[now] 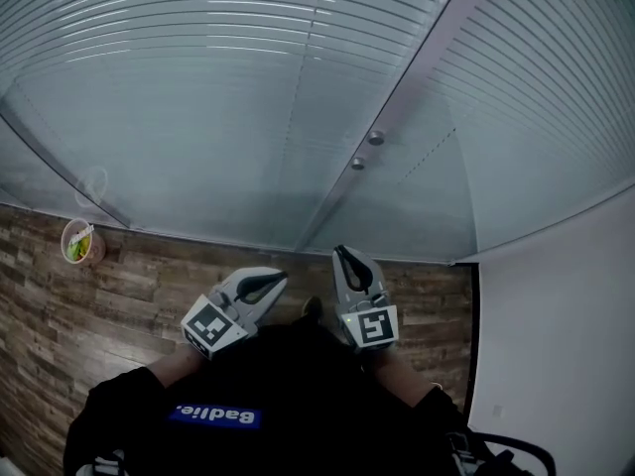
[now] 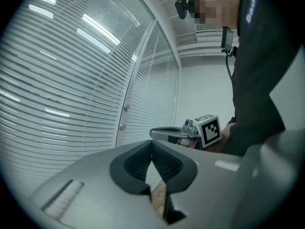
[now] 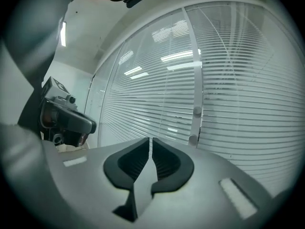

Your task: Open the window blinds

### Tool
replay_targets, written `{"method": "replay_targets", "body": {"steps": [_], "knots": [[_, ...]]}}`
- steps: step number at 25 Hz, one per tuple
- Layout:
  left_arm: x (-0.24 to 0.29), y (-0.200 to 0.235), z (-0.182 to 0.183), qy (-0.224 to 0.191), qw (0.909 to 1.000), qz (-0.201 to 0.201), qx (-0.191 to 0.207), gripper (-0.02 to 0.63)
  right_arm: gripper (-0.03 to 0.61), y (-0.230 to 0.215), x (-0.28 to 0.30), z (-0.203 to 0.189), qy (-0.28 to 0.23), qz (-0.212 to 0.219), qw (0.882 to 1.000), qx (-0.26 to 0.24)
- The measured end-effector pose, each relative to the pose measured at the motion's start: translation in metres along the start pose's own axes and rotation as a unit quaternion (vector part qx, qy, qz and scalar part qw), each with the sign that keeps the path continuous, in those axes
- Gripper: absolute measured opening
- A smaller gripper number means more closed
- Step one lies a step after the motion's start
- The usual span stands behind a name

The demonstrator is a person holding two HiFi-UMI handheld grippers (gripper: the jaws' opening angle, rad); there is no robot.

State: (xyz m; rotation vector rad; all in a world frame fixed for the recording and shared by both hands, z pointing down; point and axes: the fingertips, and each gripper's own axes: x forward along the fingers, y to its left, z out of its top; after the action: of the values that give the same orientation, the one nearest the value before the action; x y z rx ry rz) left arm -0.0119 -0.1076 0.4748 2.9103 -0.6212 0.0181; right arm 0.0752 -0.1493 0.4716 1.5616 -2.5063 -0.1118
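Now, L claw (image 2: 152, 146) shut, R claw (image 3: 150, 142) ajar

Wood-grain floor (image 1: 50, 315) across the lower field, on it at left we see a small round tub (image 1: 81, 243), green inside, perhaps a snack cup, plain white wall (image 1: 566, 315) at right.

The only print is white lettering on a blue patch (image 1: 213, 416) on the chest of the person's black top (image 1: 298, 385).
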Motion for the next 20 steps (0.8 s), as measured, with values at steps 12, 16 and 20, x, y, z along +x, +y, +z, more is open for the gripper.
{"method": "replay_targets", "body": {"steps": [12, 16, 20], "knots": [[0.026, 0.013, -0.001, 0.012, 0.9994, 0.030, 0.013, 0.000, 0.051, -0.073, 0.042, 0.019, -0.015, -0.032, 0.999, -0.027], [0.032, 0.018, -0.004, 0.014, 0.9991, 0.040, 0.008, 0.000, 0.064, -0.097, 0.055, 0.026, -0.028, -0.041, 0.998, -0.043], [0.034, 0.020, -0.003, 0.011, 0.9986, 0.051, 0.005, 0.000, 0.081, -0.115, 0.065, 0.033, -0.035, -0.051, 0.996, -0.057]]}}
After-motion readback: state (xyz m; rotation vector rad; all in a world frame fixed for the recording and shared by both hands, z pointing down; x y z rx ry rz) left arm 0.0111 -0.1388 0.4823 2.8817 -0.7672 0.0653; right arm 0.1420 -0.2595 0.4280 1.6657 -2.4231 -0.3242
